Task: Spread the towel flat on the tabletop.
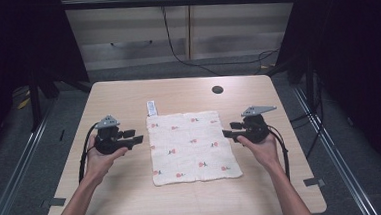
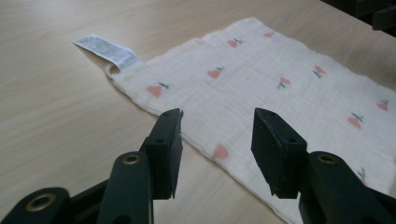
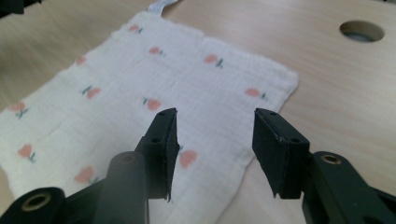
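Now the cloth (image 1: 192,146) lies flat in the middle of the table (image 1: 134,201). The left gripper (image 1: 136,139) and right gripper (image 1: 228,133) wait at its sides, jaws apart, holding nothing. A grab that misses the thin edge could bunch it up.

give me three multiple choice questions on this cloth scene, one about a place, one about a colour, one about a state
1. Where does the white label sit on the cloth?
A. far left corner
B. near right corner
C. the middle

2. What colour are the small prints on the cloth?
A. blue
B. pinkish red
C. black

3. How does the cloth lie?
A. crumpled in a heap
B. draped over the table edge
C. spread flat between the left gripper and the right gripper

Answers:
1 A, the label sticks out at the far left corner in the high view.
2 B, the prints show pinkish red with green stems.
3 C, it lies flat with both grippers open beside it.
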The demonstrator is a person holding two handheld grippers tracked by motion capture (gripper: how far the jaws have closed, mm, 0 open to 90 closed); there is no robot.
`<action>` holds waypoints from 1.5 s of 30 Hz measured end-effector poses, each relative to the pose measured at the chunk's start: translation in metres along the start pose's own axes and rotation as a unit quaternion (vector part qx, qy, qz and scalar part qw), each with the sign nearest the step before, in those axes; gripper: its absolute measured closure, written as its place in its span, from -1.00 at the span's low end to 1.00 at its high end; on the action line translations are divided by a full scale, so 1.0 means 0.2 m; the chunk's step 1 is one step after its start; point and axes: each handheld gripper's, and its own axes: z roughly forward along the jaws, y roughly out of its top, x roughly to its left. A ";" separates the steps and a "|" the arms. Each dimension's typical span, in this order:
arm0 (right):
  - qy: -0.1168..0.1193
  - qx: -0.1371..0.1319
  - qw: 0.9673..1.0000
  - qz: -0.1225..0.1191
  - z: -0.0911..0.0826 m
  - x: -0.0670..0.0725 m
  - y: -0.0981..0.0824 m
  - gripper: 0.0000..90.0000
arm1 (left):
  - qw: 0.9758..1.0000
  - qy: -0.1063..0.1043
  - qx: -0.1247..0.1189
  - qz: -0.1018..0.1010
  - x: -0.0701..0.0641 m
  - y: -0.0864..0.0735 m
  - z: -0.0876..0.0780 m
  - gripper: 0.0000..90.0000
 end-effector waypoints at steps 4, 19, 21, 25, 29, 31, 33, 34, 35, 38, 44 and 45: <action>0.037 0.003 0.999 0.017 -0.01 0.03 -0.09 0.28 | 1.000 -0.025 0.009 0.011 -0.08 -0.07 0.01 0.19; 0.049 0.033 0.998 0.014 0.08 0.07 -0.21 0.48 | 0.998 -0.047 0.047 0.018 -0.19 -0.16 0.19 0.37; 0.047 0.034 0.998 0.014 0.09 0.07 -0.21 0.49 | 0.997 -0.045 0.049 0.024 -0.19 -0.15 0.21 0.37; 0.041 0.045 0.998 0.007 0.12 0.06 -0.21 0.54 | 0.997 -0.039 0.054 0.032 -0.20 -0.15 0.24 0.44; 0.037 0.051 0.998 0.006 0.13 0.06 -0.22 0.54 | 0.996 -0.042 0.062 0.044 -0.22 -0.16 0.26 0.51; 0.031 0.057 0.998 0.008 0.14 0.07 -0.23 0.57 | 0.996 -0.043 0.065 0.050 -0.23 -0.17 0.27 0.51; 0.025 0.069 0.997 0.003 0.15 0.08 -0.24 0.59 | 0.995 -0.041 0.077 0.058 -0.24 -0.17 0.28 0.52; 0.023 0.068 0.997 0.004 0.15 0.09 -0.25 0.58 | 0.995 -0.040 0.073 0.052 -0.24 -0.18 0.28 0.52; 0.023 0.068 0.997 0.004 0.15 0.09 -0.25 0.58 | 0.995 -0.040 0.073 0.052 -0.24 -0.18 0.28 0.51; 0.026 0.067 0.997 0.010 0.13 0.10 -0.27 0.61 | 0.995 -0.038 0.071 0.056 -0.24 -0.19 0.28 0.51; 0.039 0.078 0.996 -0.003 0.09 0.15 -0.29 0.63 | 0.995 -0.043 0.069 0.052 -0.23 -0.20 0.25 0.51; 0.041 0.076 0.996 -0.004 0.08 0.16 -0.30 0.63 | 0.995 -0.044 0.068 0.054 -0.23 -0.21 0.25 0.52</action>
